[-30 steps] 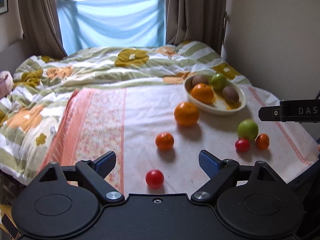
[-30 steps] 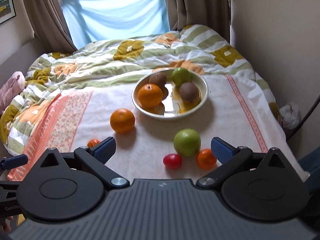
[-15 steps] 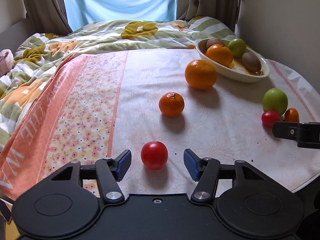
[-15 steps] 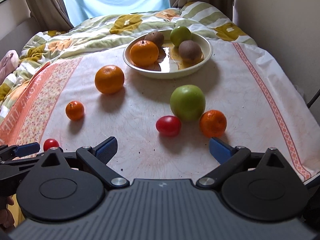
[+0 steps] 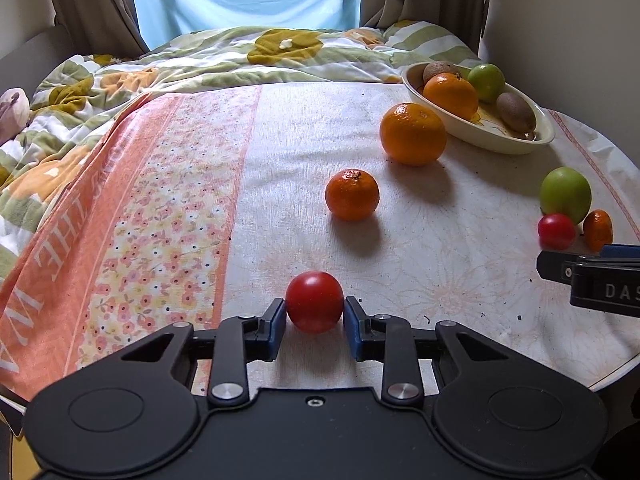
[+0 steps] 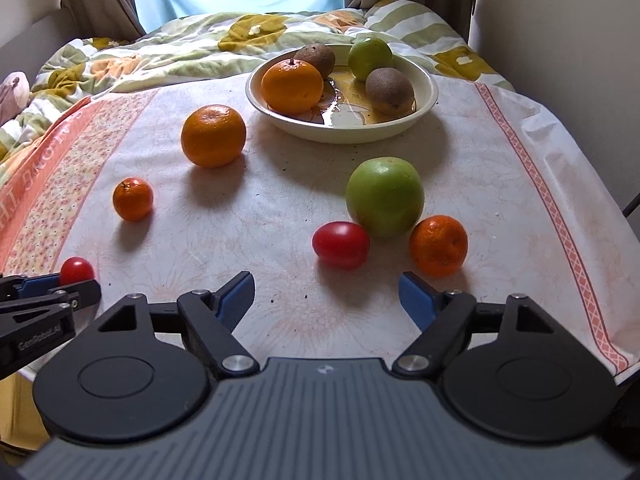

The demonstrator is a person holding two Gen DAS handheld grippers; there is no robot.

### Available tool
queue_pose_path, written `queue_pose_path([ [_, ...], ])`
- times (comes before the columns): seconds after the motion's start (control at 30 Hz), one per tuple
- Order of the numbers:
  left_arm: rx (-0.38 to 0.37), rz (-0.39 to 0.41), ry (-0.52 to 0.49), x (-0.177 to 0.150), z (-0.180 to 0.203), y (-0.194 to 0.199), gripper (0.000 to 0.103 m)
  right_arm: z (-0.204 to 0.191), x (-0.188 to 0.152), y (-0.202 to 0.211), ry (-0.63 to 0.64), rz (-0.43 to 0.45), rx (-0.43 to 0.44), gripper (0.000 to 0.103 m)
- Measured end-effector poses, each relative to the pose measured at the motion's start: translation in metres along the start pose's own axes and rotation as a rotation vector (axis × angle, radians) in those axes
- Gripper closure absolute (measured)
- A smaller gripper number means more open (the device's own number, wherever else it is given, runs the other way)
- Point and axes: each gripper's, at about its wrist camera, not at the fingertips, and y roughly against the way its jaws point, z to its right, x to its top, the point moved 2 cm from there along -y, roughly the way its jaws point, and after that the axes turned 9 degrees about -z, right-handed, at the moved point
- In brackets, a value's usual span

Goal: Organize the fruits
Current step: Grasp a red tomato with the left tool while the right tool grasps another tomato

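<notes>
Since the earlier frame, the left gripper (image 5: 314, 322) has narrowed its fingers from a loose straddle to contact on both sides of the red tomato (image 5: 314, 302), low in the left wrist frame's centre. The right gripper (image 6: 327, 296) stays spread wide, holding nothing, below a second tomato (image 6: 341, 245). At upper centre of the right wrist frame, the bowl (image 6: 416, 120) contains an orange (image 6: 292, 87), a green apple (image 6: 370, 58) and two kiwis (image 6: 389, 90).

The left tongs (image 5: 314, 322) pinch a red tomato (image 5: 314, 307) on the worktop (image 5: 460, 280); a mandarin (image 5: 352, 195) and an orange (image 5: 413, 134) lie beyond.
</notes>
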Motion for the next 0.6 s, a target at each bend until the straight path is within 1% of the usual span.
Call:
queue_pose_path([
  [0.17,-0.006,0.003,0.002,-0.003,-0.001,0.001,0.069,-0.003,0.005,-0.009,0.011,0.002,-0.019,0.021],
  [0.47,-0.008,0.006,-0.004,-0.005,-0.001,0.003,0.069,-0.006,0.014,-0.022,-0.013,0.003,-0.027,0.031],
  [0.6,-0.009,0.011,0.000,-0.006,-0.002,0.005,0.069,-0.006,0.018,-0.026,-0.024,0.003,-0.044,0.038],
])
